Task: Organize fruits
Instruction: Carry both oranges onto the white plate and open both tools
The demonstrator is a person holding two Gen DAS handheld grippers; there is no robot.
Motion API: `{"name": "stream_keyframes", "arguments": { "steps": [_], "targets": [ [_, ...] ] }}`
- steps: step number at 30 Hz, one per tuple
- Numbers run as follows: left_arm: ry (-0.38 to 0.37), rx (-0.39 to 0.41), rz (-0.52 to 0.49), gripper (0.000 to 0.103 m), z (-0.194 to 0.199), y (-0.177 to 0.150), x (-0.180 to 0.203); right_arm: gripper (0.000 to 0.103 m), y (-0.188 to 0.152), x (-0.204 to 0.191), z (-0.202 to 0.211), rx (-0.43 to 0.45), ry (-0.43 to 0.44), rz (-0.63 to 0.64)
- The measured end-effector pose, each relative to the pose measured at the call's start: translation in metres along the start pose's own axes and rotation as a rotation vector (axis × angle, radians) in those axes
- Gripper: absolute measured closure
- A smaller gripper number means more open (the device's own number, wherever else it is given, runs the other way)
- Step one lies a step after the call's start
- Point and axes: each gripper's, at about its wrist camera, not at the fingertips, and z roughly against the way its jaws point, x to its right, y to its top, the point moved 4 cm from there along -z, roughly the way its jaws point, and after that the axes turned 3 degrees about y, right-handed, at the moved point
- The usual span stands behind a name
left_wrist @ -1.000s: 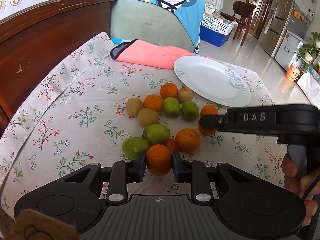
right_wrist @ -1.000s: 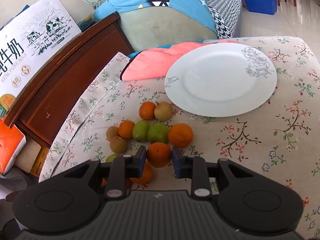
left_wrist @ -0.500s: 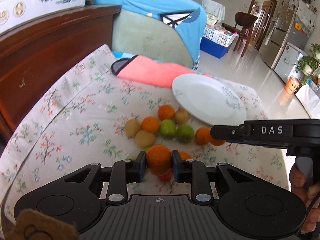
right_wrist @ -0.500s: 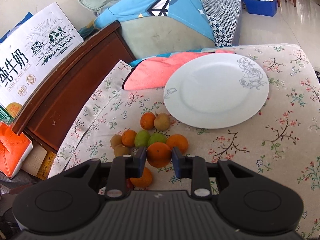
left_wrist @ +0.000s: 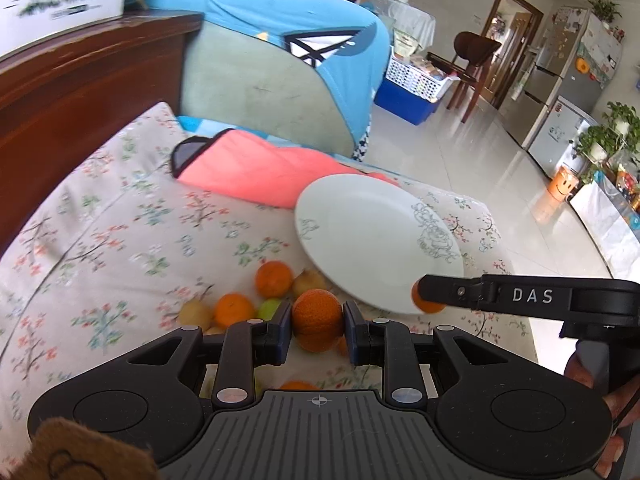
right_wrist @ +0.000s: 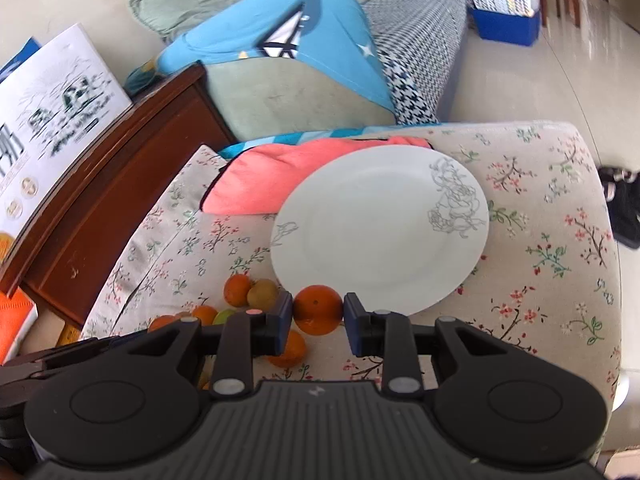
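Note:
My left gripper point(left_wrist: 316, 312) is shut on an orange point(left_wrist: 317, 310), held above the fruit pile on the floral cloth. My right gripper point(right_wrist: 318, 308) is shut on a second orange point(right_wrist: 318, 307) at the near rim of the white plate point(right_wrist: 380, 232). In the left wrist view the right gripper point(left_wrist: 426, 298) reaches in from the right, its orange showing over the plate's point(left_wrist: 372, 236) near edge. Several oranges, green fruits and brownish fruits point(left_wrist: 272, 278) lie loose on the cloth, left of the plate; some are hidden behind the grippers.
A pink folded cloth point(right_wrist: 260, 180) lies behind the plate, partly under it. A dark wooden headboard point(right_wrist: 100, 200) runs along the left with a printed carton point(right_wrist: 48, 120) on it. A blue and green cushion point(left_wrist: 280, 72) stands behind. The cushioned surface drops to a tiled floor at right.
Both grippers have lifted and carried their oranges away from the pile toward the plate. The fruit pile now sits lower and closer to the fingers in both views.

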Motion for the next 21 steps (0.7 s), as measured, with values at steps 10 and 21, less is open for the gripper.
{"name": "stream_keyframes", "arguments": {
  "steps": [10,21],
  "targets": [
    [-0.043,-0.009,-0.067,0.079,-0.034,0.02,0.027,0.075,0.01,0.019,-0.011,-0.011,-0.038,-0.067],
    [-0.041,-0.03,-0.079,0.079,-0.065,0.031,0.036,0.075,0.017,0.033,-0.027,-0.01,-0.07,-0.128]
  ]
}}
